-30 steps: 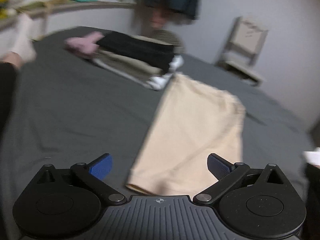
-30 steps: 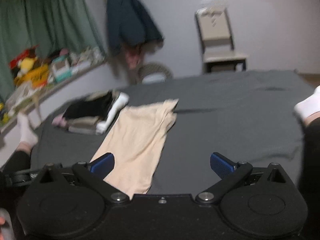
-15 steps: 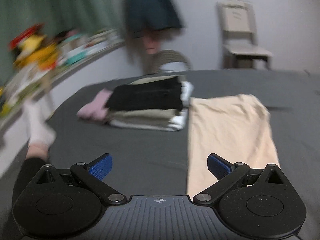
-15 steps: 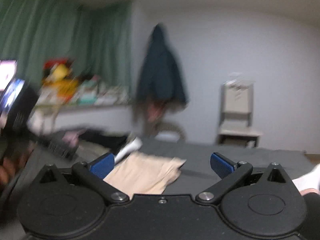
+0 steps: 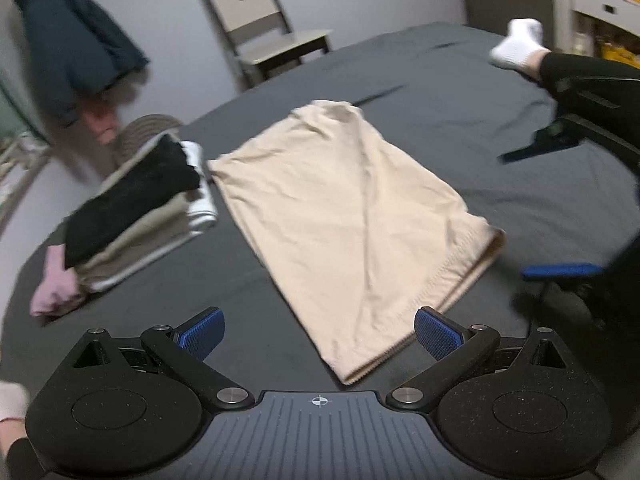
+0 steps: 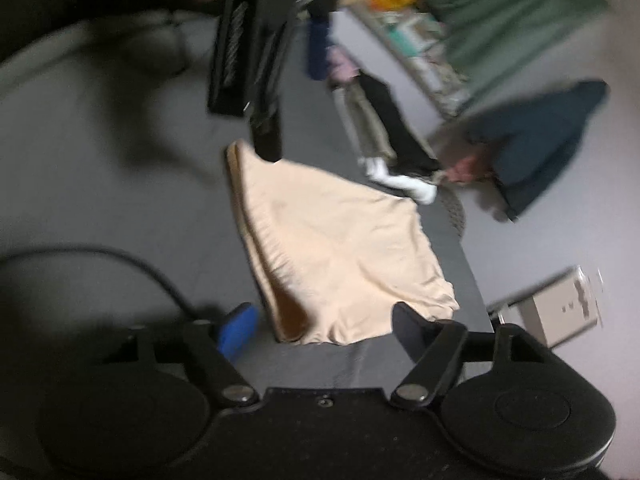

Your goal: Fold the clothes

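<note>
Progress: a stack (image 5: 132,216) of folded clothes is sitting on the bed (image 5: 460,80), so part of the work is looking done; the black piece is lying on top, with beige, white and pink layers under it

In hand: one beige garment (image 5: 344,216) is lying spread flat on the bed just beside the stack, apparently folded lengthwise into a long panel, with cross folds still to make, as I judge it

Garment place: its hemmed end is pointing toward the left tongs (image 5: 318,332), its far end toward the chair (image 5: 260,28); in the right view the garment (image 6: 340,248) is lying just ahead of the right tongs (image 6: 324,326)

Left tongs: jaws are standing wide apart, gripping nothing, hovering over the near hem

Right tongs: jaws are likewise spread wide and empty, at the garment's corner; in the left view they are showing at the right edge (image 5: 560,208)

Left to do: gripping the hem, folding the panel over, and setting it on the stack, as I judge it

Containers: none are showing; no basket or box is taking the clothes, the stack is resting straight on the bed

Unclear: the right view is blurring, so whether any cloth is touching its fingers I cannot tell
</note>
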A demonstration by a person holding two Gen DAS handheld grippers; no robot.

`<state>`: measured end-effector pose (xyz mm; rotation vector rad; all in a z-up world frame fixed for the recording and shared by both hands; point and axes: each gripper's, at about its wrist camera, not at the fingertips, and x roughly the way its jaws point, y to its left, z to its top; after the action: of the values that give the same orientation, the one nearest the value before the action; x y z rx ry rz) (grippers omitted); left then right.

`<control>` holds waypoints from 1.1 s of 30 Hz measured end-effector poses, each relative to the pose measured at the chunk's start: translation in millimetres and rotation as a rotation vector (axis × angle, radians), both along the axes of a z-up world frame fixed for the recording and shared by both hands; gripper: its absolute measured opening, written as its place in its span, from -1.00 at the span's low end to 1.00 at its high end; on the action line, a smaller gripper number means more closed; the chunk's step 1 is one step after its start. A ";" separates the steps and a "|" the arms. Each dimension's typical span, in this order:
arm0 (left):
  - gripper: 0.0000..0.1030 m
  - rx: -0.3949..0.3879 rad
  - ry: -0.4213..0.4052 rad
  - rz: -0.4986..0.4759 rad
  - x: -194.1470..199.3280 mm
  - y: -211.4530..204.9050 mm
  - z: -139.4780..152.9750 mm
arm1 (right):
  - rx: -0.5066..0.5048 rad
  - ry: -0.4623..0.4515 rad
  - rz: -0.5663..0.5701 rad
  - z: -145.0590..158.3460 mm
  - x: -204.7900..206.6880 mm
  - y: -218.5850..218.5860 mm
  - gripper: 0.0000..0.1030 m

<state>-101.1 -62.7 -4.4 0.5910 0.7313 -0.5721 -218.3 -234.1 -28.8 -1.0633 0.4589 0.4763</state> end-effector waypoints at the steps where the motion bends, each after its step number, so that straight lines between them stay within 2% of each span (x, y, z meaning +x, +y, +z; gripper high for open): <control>1: 0.97 0.009 0.002 -0.017 1.0 -0.6 -1.6 | -0.030 0.003 0.011 -3.2 1.4 3.4 0.37; 4: 0.97 0.097 -0.036 -0.073 -4.0 -7.8 -8.2 | -0.132 -0.006 0.056 -13.1 3.8 13.0 0.32; 10: 0.97 0.337 -0.183 -0.317 -30.5 -29.8 -31.8 | -0.263 -0.070 0.120 -31.4 2.5 30.9 0.29; 12: 0.97 0.405 -0.234 -0.389 -40.1 -34.7 -41.0 | -0.286 -0.083 0.134 -35.7 1.8 33.9 -0.01; 13: 0.97 0.424 -0.249 -0.418 -43.9 -36.5 -44.2 | -0.291 -0.085 0.134 -37.2 1.4 35.0 -0.07; 16: 0.97 0.436 -0.239 -0.472 -50.9 -41.9 -49.3 | -0.277 -0.099 0.125 -36.0 0.6 34.3 -0.10; 23: 0.97 0.397 -0.198 -0.488 -44.0 -51.5 -46.7 | -0.179 -0.116 0.068 -20.2 8.1 25.6 -0.10; 28: 0.97 0.378 -0.166 -0.572 -34.0 -49.3 -46.9 | -0.109 -0.106 0.026 -10.0 18.1 20.7 -0.10; 33: 0.99 0.375 -0.090 -0.530 -23.5 -55.7 -45.1 | -0.097 -0.087 0.023 -9.1 21.2 18.3 -0.09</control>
<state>-124.6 -118.5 -49.5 1.1698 0.5976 -0.8973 -197.0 -215.8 -37.9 -1.1792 0.3963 0.4292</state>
